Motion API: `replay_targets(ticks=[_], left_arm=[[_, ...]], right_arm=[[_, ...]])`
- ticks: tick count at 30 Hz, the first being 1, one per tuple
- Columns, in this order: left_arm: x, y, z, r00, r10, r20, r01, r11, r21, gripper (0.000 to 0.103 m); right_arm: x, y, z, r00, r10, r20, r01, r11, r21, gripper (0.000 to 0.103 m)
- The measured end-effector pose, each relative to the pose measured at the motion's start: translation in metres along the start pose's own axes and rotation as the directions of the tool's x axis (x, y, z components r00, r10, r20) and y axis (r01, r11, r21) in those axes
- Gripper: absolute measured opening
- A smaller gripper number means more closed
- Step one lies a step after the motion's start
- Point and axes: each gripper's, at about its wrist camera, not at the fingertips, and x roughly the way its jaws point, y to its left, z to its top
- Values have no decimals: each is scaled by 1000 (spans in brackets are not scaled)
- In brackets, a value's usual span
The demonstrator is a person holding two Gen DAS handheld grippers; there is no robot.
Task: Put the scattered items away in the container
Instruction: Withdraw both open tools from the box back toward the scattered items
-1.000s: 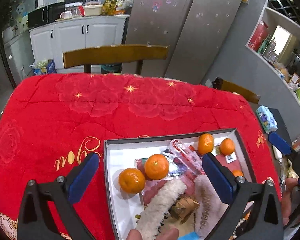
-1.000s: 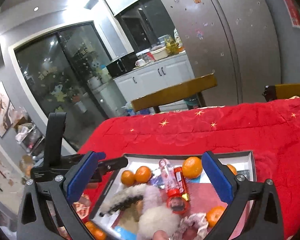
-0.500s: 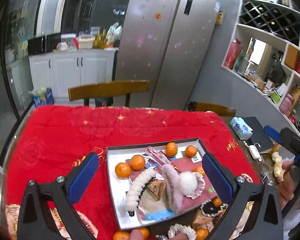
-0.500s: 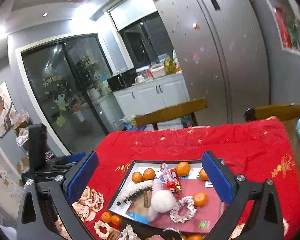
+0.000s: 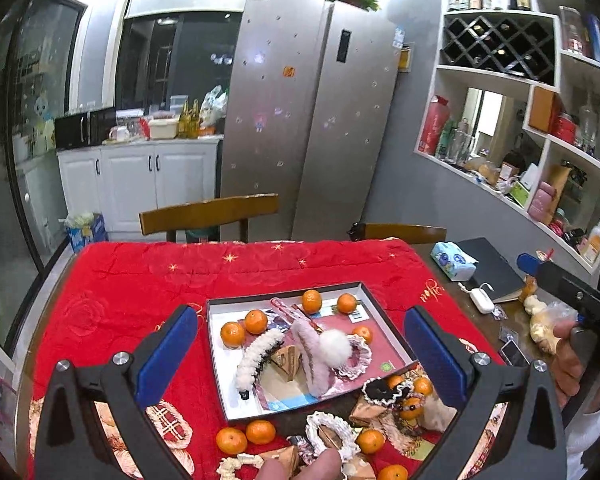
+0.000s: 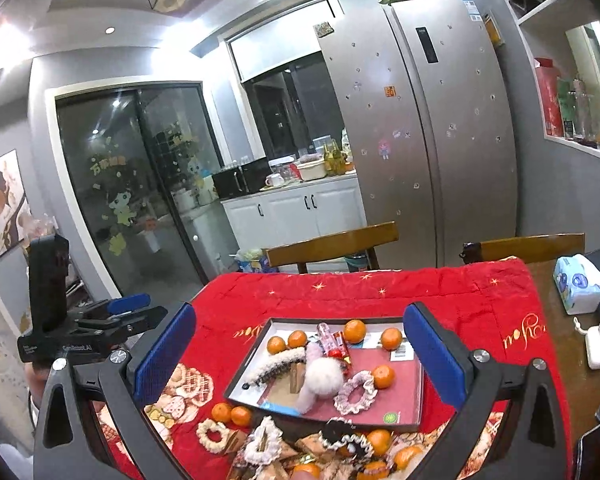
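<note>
Both the left gripper (image 5: 300, 352) and right gripper (image 6: 300, 354) hang above the red cloth (image 5: 140, 288) with fingers spread and empty, the box (image 5: 220, 360) at centre holding oranges and hair ties, further oranges (image 5: 246, 436) loose at 6 o'clock.

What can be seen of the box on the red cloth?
The box is a shallow rectangular tray with a dark rim and white inner walls, seemingly cardboard. It lies flat on the red cloth, uncovered. Inside lie tangerines, a long white fluffy hair clip, a pink fuzzy item with a white pompom, a frilly scrunchie and packets. More tangerines and scrunchies lie outside its near edge.
</note>
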Motion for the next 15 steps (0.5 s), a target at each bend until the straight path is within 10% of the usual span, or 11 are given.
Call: replay_targets(ticks=[15], left_arm=[[-70,-4,-24,987,15,161,-18,1000,19,103]], right_arm=[[-52,25,-25,976,-148,162,149,989,6,103]])
